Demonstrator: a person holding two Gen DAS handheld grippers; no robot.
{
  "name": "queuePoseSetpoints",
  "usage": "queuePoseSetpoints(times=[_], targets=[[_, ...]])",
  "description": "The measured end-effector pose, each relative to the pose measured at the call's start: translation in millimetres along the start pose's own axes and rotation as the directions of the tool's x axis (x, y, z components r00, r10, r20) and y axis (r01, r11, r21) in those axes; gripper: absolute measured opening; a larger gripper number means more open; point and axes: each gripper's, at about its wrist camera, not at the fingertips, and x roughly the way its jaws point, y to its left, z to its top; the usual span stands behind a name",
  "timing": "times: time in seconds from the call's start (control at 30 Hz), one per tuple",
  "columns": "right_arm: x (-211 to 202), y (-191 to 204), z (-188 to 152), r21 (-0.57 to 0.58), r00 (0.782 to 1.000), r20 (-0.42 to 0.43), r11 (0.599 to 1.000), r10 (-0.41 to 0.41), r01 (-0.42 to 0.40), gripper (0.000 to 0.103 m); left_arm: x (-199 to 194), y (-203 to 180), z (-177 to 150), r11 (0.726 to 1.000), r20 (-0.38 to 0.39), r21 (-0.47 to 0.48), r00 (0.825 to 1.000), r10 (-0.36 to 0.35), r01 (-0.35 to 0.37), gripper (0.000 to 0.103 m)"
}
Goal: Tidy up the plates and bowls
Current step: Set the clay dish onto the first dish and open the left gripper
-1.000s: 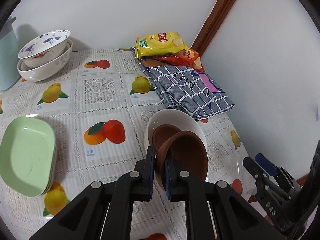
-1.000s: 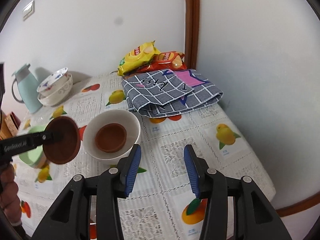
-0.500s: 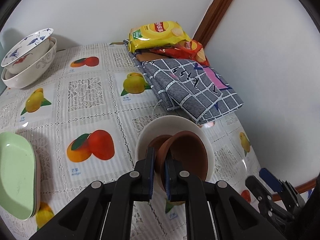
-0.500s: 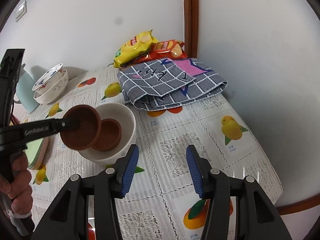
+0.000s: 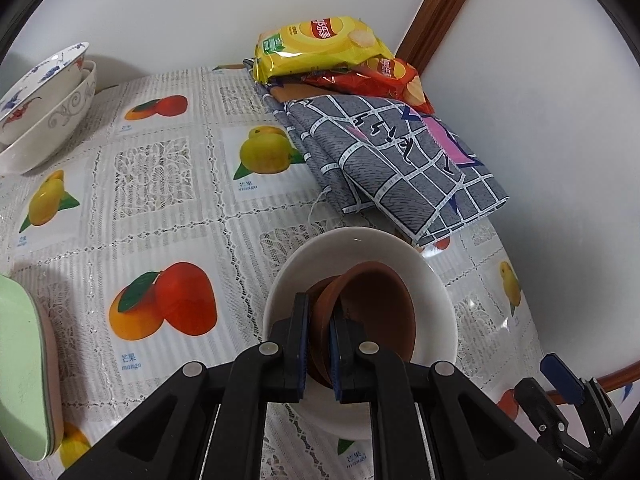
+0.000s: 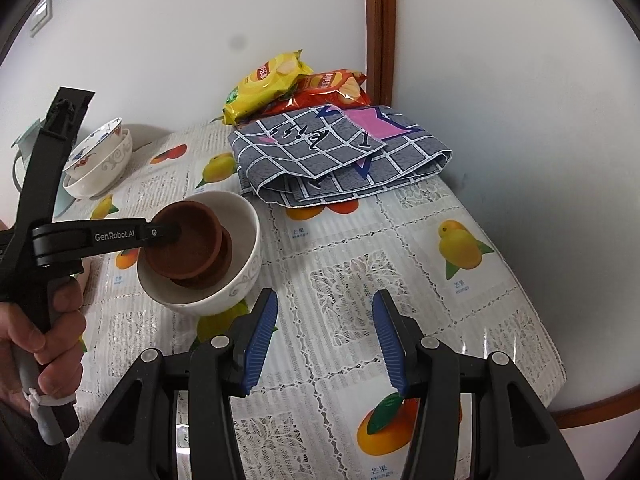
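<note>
My left gripper [image 5: 319, 344] is shut on the rim of a small brown bowl [image 5: 372, 312], tilted inside a white bowl [image 5: 432, 276] near the table's right side. In the right wrist view the held brown bowl [image 6: 182, 246] rests against a second brown bowl [image 6: 224, 258] lying in the white bowl [image 6: 244, 276]. My right gripper [image 6: 324, 336] hangs open over the tablecloth in front of the white bowl, with nothing between its fingers. Two patterned bowls [image 5: 44, 116] are nested at the back left. Green plates [image 5: 24, 384] are stacked at the left edge.
A folded grey checked cloth [image 5: 400, 160] and two crisp bags [image 5: 320, 46] lie in the back right corner against the wall. The table's right edge [image 6: 556, 376] runs close to the white bowl. A pale jug [image 6: 24, 152] stands behind the patterned bowls.
My left gripper has carried the brown bowl right and down, from beside the white bowl into it, onto the other brown bowl. The right gripper has stayed about where it was.
</note>
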Motion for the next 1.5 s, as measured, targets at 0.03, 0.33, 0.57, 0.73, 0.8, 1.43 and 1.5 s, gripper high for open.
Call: queuePoseSetpoints(times=[0.03, 0.33, 0.57, 0.73, 0.8, 1.43, 1.5], targets=[[0.5, -0.3, 0.4, 0.0, 1.0, 0.0, 1.0, -0.001, 0.001, 0.049, 1.8, -0.1, 0.0, 1.0, -0.003, 0.0, 1.0, -0.001, 0.001, 0.009], [5.2, -2.1, -1.1, 0.006, 1.0, -0.012, 1.0, -0.002, 0.002, 0.049, 7.7, -3.1, 0.7, 1.0, -0.001, 0.0, 1.0, -0.026, 0.026, 0.009], [9.6, -1.6, -2.9, 0.01, 1.0, -0.027, 1.0, -0.001, 0.001, 0.049, 9.6, -7.4, 0.6, 0.999, 0.002, 0.014, 0.999, -0.041, 0.041, 0.01], [10.1, -0.9, -2.9, 0.01, 1.0, -0.03, 1.0, -0.002, 0.002, 0.049, 8.8, -8.6, -0.9, 0.999, 0.004, 0.034, 0.999, -0.037, 0.037, 0.01], [9.6, -0.3, -3.2, 0.008, 1.0, -0.031, 1.0, -0.003, 0.003, 0.049, 8.1, -9.3, -2.1, 0.999, 0.005, 0.041, 0.999, -0.033, 0.033, 0.01], [-7.0, 9.2, -6.5, -0.016, 1.0, -0.016, 1.0, -0.004, 0.004, 0.05, -0.2, -16.2, -13.1, 0.994, -0.01, 0.108, 1.0, -0.005, 0.006, 0.024], [-7.2, 9.7, -6.7, -0.016, 1.0, -0.017, 1.0, -0.003, 0.003, 0.05, -1.7, -17.5, -13.9, 0.994, -0.014, 0.112, 1.0, -0.006, 0.008, 0.028]])
